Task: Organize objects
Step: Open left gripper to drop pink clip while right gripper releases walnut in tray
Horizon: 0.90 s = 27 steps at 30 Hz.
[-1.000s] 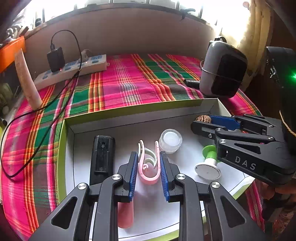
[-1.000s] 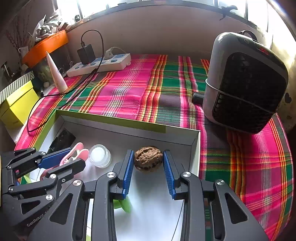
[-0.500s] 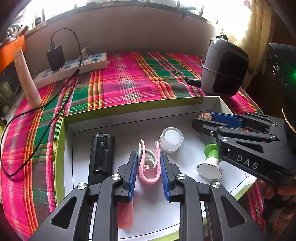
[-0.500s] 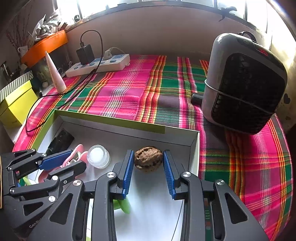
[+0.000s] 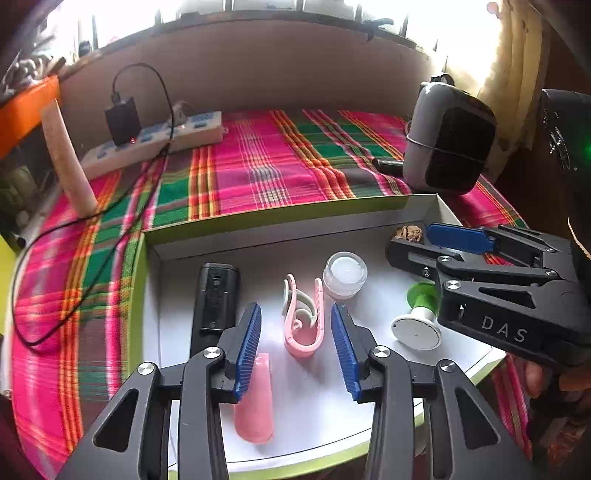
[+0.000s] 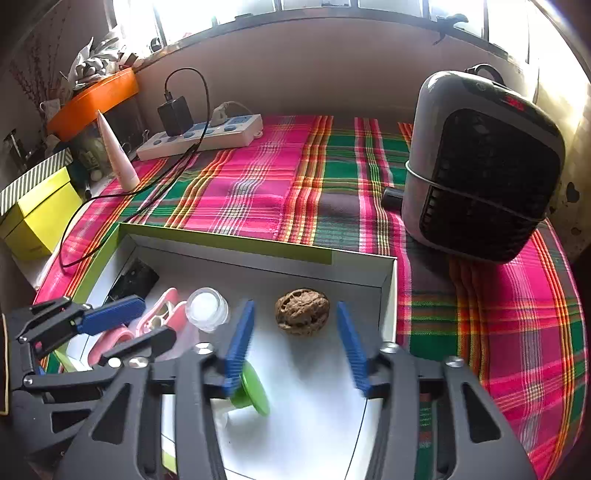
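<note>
Your left gripper [image 5: 295,345] is opening around the pink clip [image 5: 303,320], letting it rest in the box [image 5: 258,221]. Your right gripper [image 6: 293,345] is opening too, leaving the walnut [image 6: 302,311] free in the far-right corner.

Bright daylight pours through windows [image 6: 369,5] above a plain brown wall [image 6: 314,66]; a pink-and-green plaid cloth [image 6: 258,184] covers the counter.

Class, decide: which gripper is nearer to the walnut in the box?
Right. The right gripper has its opening jaws either side of the walnut, not touching; the left gripper straddles the pink clip, farther off.
</note>
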### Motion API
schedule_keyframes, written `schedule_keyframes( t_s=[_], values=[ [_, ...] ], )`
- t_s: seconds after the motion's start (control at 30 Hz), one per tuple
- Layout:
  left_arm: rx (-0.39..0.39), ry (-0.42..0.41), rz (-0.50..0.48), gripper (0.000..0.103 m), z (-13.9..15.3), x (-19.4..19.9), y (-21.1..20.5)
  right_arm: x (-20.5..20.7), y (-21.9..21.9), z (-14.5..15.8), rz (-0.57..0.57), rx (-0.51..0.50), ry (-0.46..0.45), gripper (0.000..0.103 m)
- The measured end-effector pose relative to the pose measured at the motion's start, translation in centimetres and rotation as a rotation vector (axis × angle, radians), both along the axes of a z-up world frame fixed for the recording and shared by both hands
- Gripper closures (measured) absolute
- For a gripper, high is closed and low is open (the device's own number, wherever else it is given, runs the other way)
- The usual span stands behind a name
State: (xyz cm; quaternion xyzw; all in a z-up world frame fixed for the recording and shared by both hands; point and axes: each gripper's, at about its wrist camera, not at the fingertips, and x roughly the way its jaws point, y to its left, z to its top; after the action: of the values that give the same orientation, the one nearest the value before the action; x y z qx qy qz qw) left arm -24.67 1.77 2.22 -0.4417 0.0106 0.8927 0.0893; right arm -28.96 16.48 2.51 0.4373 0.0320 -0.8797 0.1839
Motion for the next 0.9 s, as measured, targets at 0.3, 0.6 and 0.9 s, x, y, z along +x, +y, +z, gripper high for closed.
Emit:
schedule_keyframes(
  t_s=[0.3,0.6,0.9],
  values=[
    [0.003,0.007,-0.002,0.062,0.6,1.3,0.1,1.1,0.2,1.0,-0.011,-0.013,0.018,0.052],
    [0.003,0.022,0.014,0.062,1.3,2.5,-0.2,2.7,0.6,1.7,-0.024,-0.029,0.035,0.052],
    [-0.01,0.048,0.027,0.062,2.2,4.3,-0.3,4.6,0.8,2.6,-0.029,-0.044,0.057,0.052]
  ],
)
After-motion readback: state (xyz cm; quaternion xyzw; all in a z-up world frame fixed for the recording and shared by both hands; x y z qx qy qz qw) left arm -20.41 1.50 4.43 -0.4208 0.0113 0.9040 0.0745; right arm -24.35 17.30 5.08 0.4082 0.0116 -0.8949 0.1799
